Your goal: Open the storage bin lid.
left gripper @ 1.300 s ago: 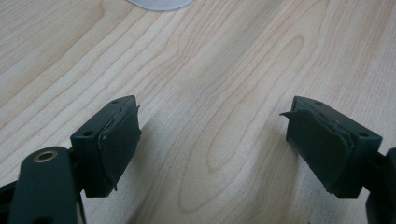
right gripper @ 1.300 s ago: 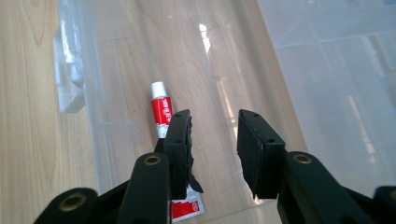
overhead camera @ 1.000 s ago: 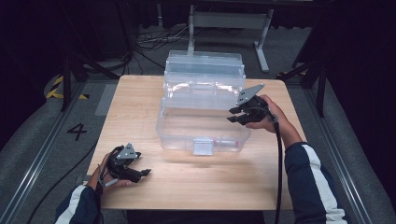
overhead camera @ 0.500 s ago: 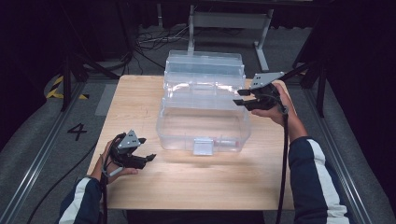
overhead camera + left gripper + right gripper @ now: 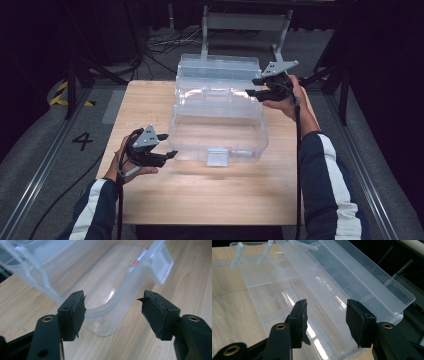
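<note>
A clear plastic box (image 5: 217, 125) stands in the middle of the wooden table (image 5: 210, 195), its lid (image 5: 217, 67) swung open at the back and a latch tab (image 5: 218, 156) on its front wall. My left gripper (image 5: 170, 145) is open at the box's front left corner; in the left gripper view the rounded corner (image 5: 105, 325) lies between the jaws of the left gripper (image 5: 111, 305) without touching them. My right gripper (image 5: 251, 86) is open at the box's back right, by the hinge. The right gripper (image 5: 325, 312) hovers over the rim beside the lid (image 5: 362, 272), holding nothing.
A metal stand (image 5: 245, 20) sits behind the table, with cables (image 5: 155, 45) on the floor beside it. A floor mark "4" (image 5: 82, 141) and yellow-black tape (image 5: 60, 92) lie to the left. Bare tabletop stretches in front of the box.
My right gripper has moved back along the box's right side to the hinge end. My left gripper has moved right and forward up to the box's front left corner.
</note>
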Tool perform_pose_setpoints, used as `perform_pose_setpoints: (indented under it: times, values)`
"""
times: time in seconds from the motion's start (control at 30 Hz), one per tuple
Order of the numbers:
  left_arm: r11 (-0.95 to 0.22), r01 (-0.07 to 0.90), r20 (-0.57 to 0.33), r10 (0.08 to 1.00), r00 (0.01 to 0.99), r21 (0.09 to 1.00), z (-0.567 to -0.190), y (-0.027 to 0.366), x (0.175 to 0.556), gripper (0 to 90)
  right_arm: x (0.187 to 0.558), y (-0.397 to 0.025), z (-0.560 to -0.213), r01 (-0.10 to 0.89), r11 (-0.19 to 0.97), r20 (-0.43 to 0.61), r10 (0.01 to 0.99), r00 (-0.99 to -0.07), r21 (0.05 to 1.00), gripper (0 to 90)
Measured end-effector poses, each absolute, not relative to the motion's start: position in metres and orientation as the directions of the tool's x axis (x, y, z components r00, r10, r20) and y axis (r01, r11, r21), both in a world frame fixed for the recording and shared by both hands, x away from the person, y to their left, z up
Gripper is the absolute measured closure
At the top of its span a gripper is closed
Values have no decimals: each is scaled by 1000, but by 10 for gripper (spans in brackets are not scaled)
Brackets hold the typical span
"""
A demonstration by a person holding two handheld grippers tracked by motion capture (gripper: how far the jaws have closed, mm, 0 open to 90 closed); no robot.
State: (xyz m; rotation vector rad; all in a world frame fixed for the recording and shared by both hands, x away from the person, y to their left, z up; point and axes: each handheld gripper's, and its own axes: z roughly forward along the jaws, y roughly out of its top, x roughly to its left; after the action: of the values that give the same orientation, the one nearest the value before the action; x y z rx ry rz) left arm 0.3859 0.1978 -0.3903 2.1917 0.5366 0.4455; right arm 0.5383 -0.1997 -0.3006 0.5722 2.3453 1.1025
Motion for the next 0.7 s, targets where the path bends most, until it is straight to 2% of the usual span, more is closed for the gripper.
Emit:
perform_pose_setpoints:
  times: [0.2, 0.7]
  values:
    - [-590, 232, 117, 493, 862, 774, -394, 186, 397, 382, 552, -191, -304, 192, 597, -231, 558, -797, 779, 514]
    - [-642, 242, 84, 433, 897, 728, -408, 167, 416, 482, 568, -175, -317, 239, 637, -216, 551, -806, 733, 532]
